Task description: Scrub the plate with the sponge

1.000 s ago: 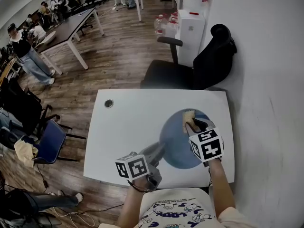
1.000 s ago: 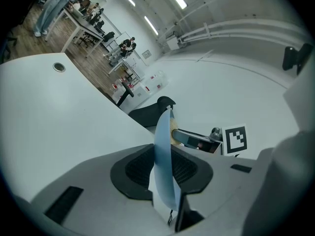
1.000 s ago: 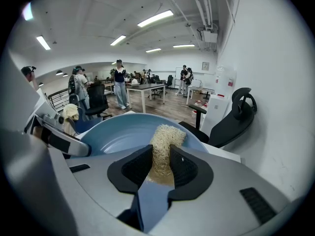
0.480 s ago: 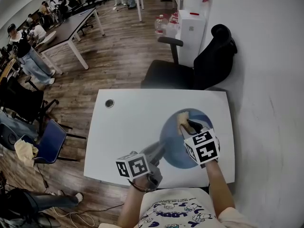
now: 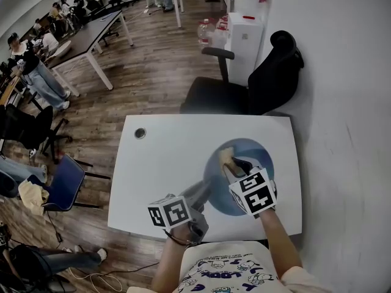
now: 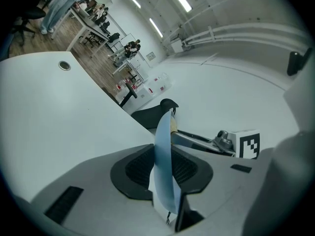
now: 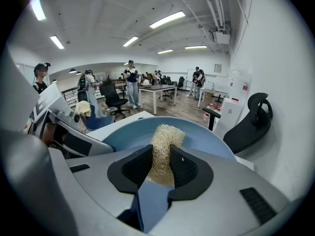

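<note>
White counter (image 5: 159, 163) against a pale wall, black office chair (image 5: 256, 84) at its 12 o'clock, wood-floored office with desks and people beyond. Blue plate (image 5: 259, 152) toward the counter's 4 o'clock, near the right edge; looks to lie flat, though cannot tell whether the held side is lifted. Left gripper (image 5: 206, 191) closed on the plate's rim at about 8 o'clock, rim edge-on between the pads in the left gripper view. Right gripper (image 5: 237, 165) clamped on the pale fibrous sponge (image 5: 226, 156), with the free end poking past the jaw tips and resting on the plate near 11 o'clock of its face.

Likely troubles, as judged from this:

Only a thin bite on a smooth rim. Risks twisting the plate out of the pads if pressed hard far from that hold, or tipping it about the gripped edge.

Holds the sponge by its near part alone. Risks folding the soft free end under, or dragging it out of the jaws on a long stroke; then hard jaw tips scraping the surface instead of fibre.

Sits close to the counter's right edge. Risks sliding toward 3 o'clock and over the lip if let go on the left mid-stroke.

Brings both grippers near each other over the plate's left half. Risks a knock between them on strokes toward 8 o'clock.
</note>
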`<state>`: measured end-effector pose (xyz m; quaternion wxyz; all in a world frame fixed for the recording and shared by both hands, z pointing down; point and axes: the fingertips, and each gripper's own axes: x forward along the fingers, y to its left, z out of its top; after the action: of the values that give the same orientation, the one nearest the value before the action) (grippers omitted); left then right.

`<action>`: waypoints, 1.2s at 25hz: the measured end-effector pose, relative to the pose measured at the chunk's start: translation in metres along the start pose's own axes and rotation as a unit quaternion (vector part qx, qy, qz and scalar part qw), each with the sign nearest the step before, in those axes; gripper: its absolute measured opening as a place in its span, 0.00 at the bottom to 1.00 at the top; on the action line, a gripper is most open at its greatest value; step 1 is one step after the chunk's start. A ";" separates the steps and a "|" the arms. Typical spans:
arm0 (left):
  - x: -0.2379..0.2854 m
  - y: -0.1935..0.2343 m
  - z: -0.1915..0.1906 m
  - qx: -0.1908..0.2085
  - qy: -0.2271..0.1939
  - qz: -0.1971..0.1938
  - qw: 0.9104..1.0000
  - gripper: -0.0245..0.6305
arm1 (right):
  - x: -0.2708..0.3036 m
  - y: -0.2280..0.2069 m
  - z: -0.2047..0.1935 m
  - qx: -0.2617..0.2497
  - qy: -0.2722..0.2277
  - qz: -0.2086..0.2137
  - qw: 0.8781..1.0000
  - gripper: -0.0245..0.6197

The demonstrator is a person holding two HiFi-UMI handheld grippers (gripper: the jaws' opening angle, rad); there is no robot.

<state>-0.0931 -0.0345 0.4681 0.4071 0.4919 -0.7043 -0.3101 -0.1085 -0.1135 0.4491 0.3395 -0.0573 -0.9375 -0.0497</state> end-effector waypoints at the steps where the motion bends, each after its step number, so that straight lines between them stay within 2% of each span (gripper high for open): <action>1: 0.000 0.001 0.000 -0.002 -0.002 0.000 1.000 0.16 | 0.000 0.003 0.000 -0.002 0.000 0.004 1.000 0.21; 12: -0.003 0.005 0.012 -0.020 -0.022 0.007 1.000 0.16 | 0.006 0.028 0.002 -0.022 0.003 0.046 0.999 0.21; 30: -0.011 0.016 0.021 -0.048 -0.053 0.017 0.997 0.16 | 0.007 0.069 -0.011 -0.042 0.014 0.090 0.995 0.21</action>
<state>-0.1163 -0.0180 0.4687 0.3977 0.4428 -0.7174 -0.3621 -0.0969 -0.0464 0.4654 0.3532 -0.1554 -0.9206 -0.0592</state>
